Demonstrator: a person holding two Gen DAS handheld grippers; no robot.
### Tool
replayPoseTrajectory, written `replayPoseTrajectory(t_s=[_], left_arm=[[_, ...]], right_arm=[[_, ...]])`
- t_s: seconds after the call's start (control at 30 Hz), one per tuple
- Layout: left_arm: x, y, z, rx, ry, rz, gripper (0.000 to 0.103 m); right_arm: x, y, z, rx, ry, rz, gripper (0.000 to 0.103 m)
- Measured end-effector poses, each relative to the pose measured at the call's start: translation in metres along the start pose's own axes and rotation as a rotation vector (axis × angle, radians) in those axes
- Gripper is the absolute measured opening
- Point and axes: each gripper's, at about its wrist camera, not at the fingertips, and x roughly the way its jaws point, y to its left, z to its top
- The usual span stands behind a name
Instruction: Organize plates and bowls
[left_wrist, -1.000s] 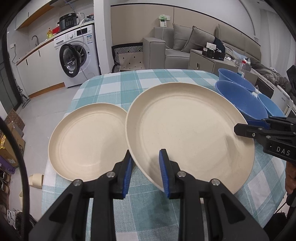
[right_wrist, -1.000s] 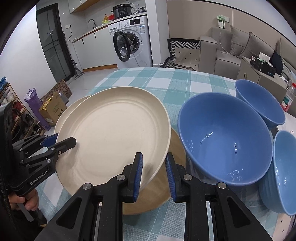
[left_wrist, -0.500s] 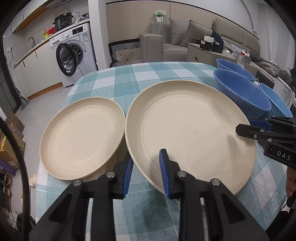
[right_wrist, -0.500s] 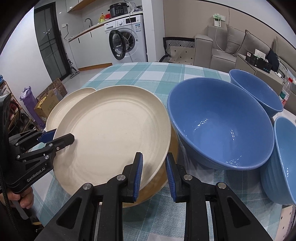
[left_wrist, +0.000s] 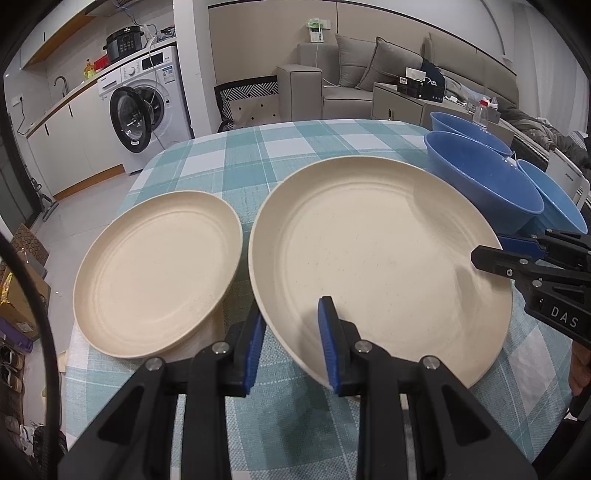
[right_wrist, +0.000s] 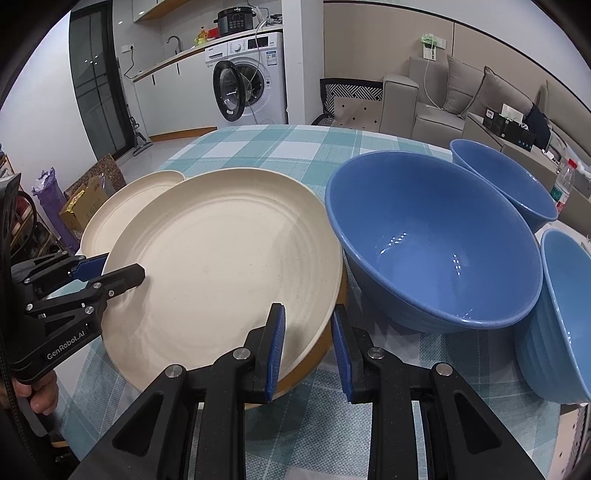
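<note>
Left wrist view: the left tool (left_wrist: 291, 339) has its jaws nearly closed on the near rim of the large cream plate (left_wrist: 376, 258). One blue pad lies on the plate's upper face and the other sits under the rim. The plate is round, so it shows no long axis. It tilts, with its upper face turned up and toward the camera, above the checked table (left_wrist: 258, 158). The right tool (left_wrist: 491, 251) enters from the right and clamps the plate's right rim. Left of the left tool's jaws, a second cream plate (left_wrist: 159, 269) lies flat on the table, apart from the held one. Beyond the right tool stand three blue bowls (left_wrist: 484, 177), mouths up.

Right wrist view: the right tool (right_wrist: 308, 350) has its jaws narrowly spaced, pinching the near right rim of the large cream plate (right_wrist: 229, 258). The left tool (right_wrist: 110, 271) grips the plate's left rim. A brownish plate (right_wrist: 314, 363) shows under the held plate's near edge. The nearest blue bowl (right_wrist: 436, 240) stands just right of the jaws, close beside the plate's rim.
</note>
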Motion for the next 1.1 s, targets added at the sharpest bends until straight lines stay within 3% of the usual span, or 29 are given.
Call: replayPoseTrajectory(t_s=[1.1], left_arm=[[0.009,-0.011,-0.006,0.049,0.016,0.04,0.029]], right_arm=[[0.012,0.015,-0.006,-0.056,0.025,-0.099,0.028]])
